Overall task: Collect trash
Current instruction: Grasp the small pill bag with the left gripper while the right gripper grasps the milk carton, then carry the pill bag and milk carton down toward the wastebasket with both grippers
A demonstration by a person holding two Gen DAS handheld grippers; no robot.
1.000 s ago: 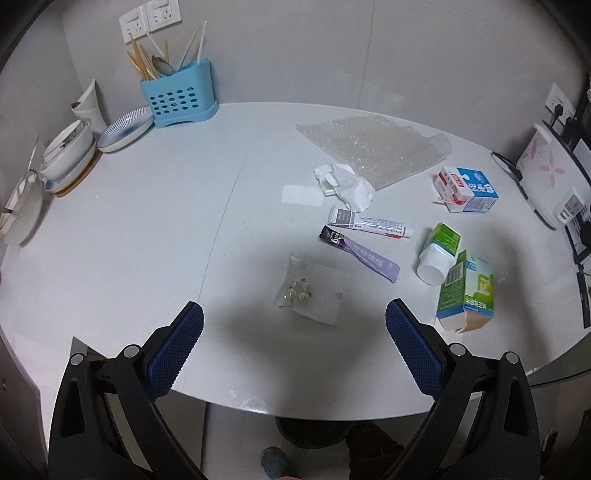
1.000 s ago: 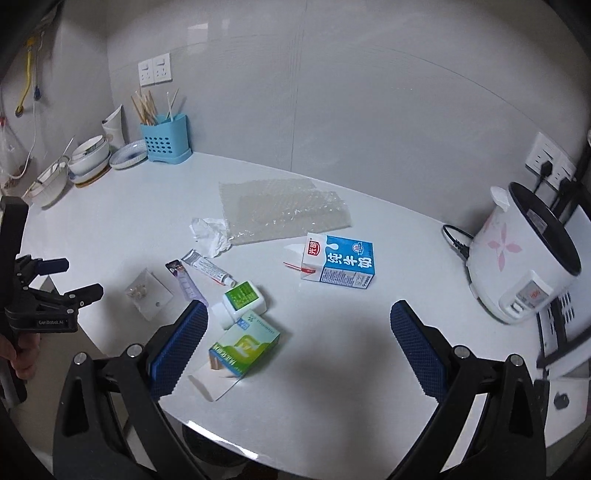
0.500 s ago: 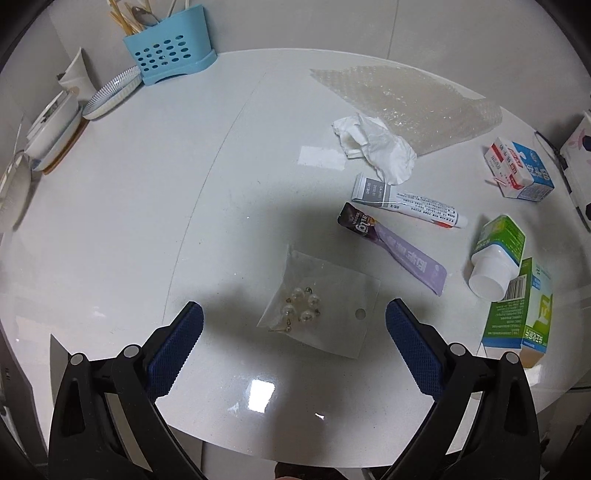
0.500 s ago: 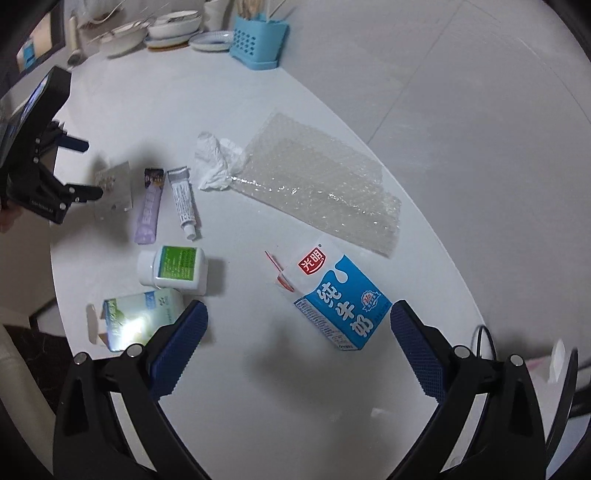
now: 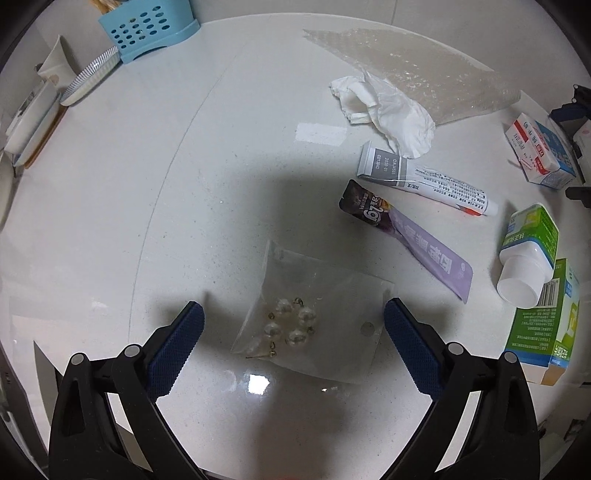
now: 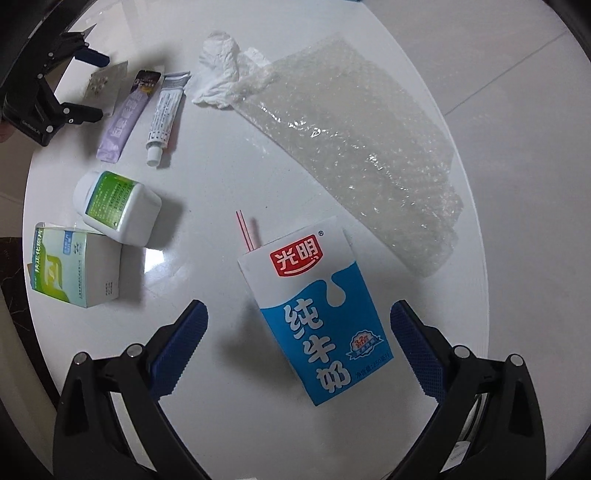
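My left gripper (image 5: 293, 325) is open and hovers over a clear plastic bag of beads (image 5: 314, 321) lying between its fingers. Beyond it lie a purple sachet (image 5: 410, 240), a white tube (image 5: 424, 181), a crumpled tissue (image 5: 384, 107), bubble wrap (image 5: 417, 70), a white bottle (image 5: 524, 254) and a green box (image 5: 546, 321). My right gripper (image 6: 297, 332) is open over a blue-and-white milk carton (image 6: 317, 310) with a red straw (image 6: 245, 232). The left gripper (image 6: 66, 85) also shows in the right wrist view.
A blue utensil holder (image 5: 147, 29) and stacked dishes (image 5: 88, 81) stand at the far left of the white round table (image 5: 110, 184). The table's near edge runs below both grippers.
Both grippers have moved down and closer to the table. The left one now frames the bead bag, the right one the milk carton. Both stay open.
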